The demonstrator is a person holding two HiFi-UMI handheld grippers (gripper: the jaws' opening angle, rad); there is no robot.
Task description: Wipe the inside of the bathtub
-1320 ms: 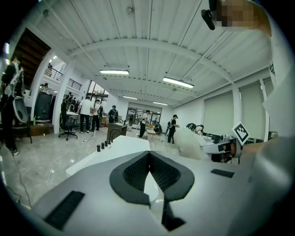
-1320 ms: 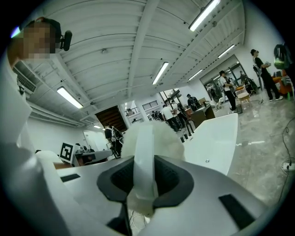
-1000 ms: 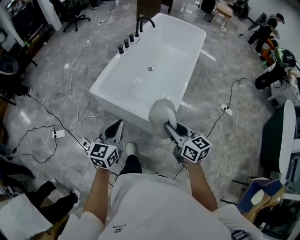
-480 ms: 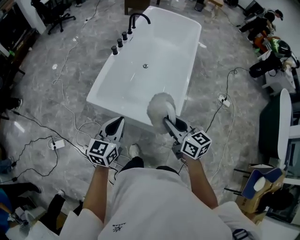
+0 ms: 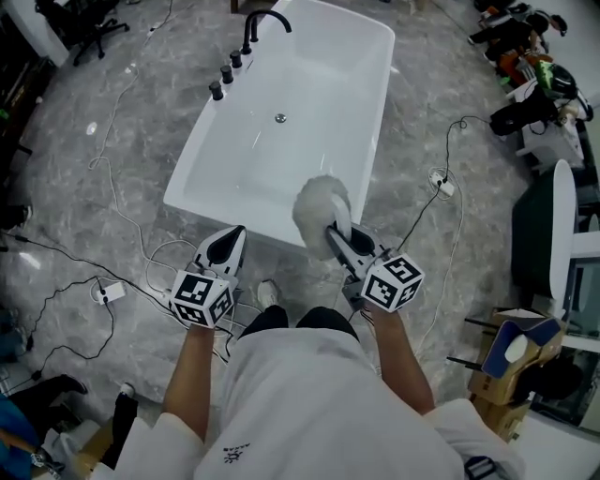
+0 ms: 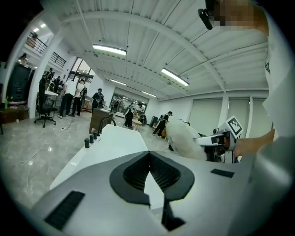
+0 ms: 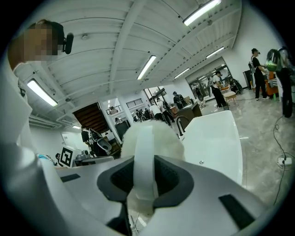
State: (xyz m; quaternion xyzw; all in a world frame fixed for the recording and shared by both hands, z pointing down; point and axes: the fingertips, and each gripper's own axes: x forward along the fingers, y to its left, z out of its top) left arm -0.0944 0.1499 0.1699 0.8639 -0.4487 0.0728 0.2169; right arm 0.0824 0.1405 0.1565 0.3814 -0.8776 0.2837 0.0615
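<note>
at the left, the left gripper (image 5: pixel 228 246) hangs just short of the near end of the tub, its jaws pressed together with nothing between them. past it lies the white rectangular freestanding bathtub (image 5: pixel 281 169) on the grey marble floor (image 5: pixel 112 169), with a black curved faucet (image 5: pixel 265 21) and a row of black knobs (image 5: pixel 225 75) along its far left rim. the basin looks bare and dry, so wiping has apparently not begun.

to the right, the fluffy white round wiping pad (image 5: pixel 321 214) hovers over the tub's near rim, towards its near right corner, above the rim and not down inside the basin. the right gripper (image 5: pixel 342 246) has its jaws clamped on the pad's flat white strap, which runs up between them, while the fluff itself bulges out beyond the tips.

the risks seem to be these. held by the strap alone, the pad may twist or slide out once it is pressed on the slick wall. reaching the far end means leaning well over the rim. loose white cables (image 5: pixel 448 202) trail on the floor by the near end and the right side, where a foot could catch.
</note>
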